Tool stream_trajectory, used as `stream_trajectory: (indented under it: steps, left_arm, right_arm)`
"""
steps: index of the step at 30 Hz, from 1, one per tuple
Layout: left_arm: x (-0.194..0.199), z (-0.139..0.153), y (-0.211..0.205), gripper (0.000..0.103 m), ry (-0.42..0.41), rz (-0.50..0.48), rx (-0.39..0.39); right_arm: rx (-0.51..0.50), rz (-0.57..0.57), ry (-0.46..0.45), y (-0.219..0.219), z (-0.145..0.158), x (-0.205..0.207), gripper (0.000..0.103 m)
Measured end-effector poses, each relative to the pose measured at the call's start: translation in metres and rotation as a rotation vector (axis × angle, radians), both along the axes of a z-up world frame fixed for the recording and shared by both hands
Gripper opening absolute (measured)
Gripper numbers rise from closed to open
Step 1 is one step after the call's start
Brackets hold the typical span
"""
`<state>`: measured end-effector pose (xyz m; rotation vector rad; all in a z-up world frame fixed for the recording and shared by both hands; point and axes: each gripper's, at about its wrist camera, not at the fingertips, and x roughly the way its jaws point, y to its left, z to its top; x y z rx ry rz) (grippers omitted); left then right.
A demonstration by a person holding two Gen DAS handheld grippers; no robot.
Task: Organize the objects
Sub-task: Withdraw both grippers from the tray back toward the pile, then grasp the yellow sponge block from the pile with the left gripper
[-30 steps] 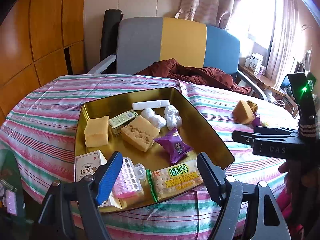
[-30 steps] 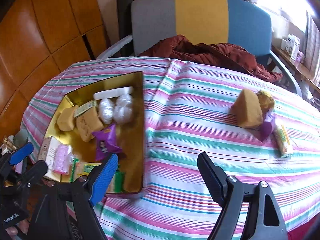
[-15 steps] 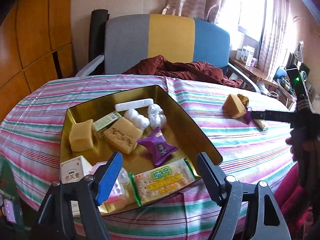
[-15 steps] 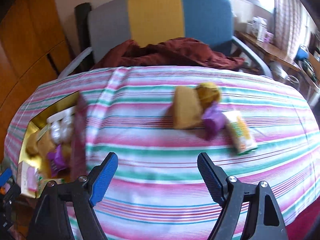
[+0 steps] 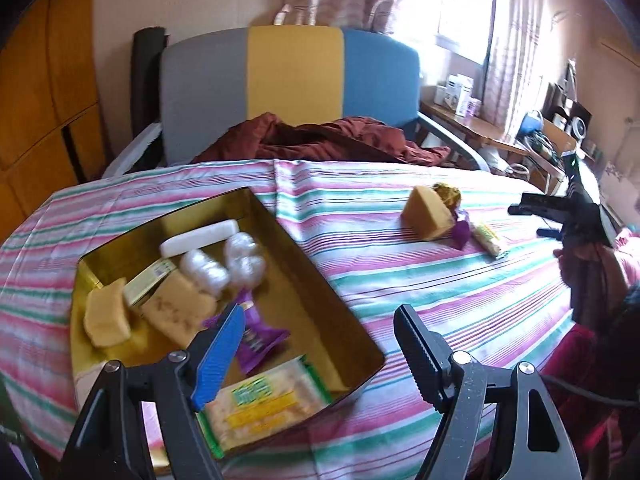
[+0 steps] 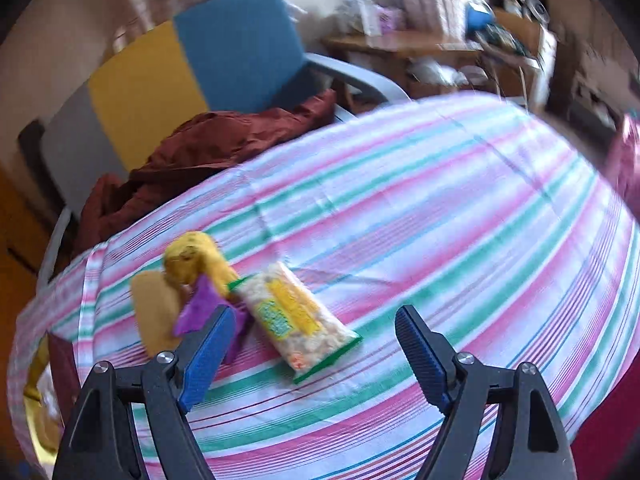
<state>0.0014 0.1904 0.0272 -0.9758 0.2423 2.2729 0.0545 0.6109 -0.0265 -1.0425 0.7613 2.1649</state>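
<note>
Cracker packet (image 6: 298,322) below tilted right gripper (image 6: 312,354)

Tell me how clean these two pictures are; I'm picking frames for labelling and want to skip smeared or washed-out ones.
Left wrist view: mostly sharp, the gold tray and its snacks readable, but the window is blown out white and the edges bend. Right wrist view: motion-smeared throughout, tablecloth stripes streaky, shelf clutter unreadable; only the cracker packet stays fairly legible.
</note>
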Motion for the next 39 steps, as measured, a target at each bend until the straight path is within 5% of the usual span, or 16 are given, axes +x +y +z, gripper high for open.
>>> stream_trajectory:
  steps: [3, 15, 39]
  left_arm:
    - [-0.007, -0.001, 0.021, 0.078, -0.023, -0.024, -0.002]
    - [-0.032, -0.012, 0.125, 0.080, -0.102, -0.129, -0.037]
    - [-0.104, -0.070, 0.288, 0.087, -0.218, -0.107, -0.076]
  right_arm:
    - [-0.094, -0.060, 0.015, 0.015, -0.007, 0.010, 0.084]
    - [-0.145, 0.017, 0.046, 0.006, -0.005, 0.005, 0.084]
    - [-0.240, 0.043, 0.046, 0.009, -0.018, -0.001, 0.084]
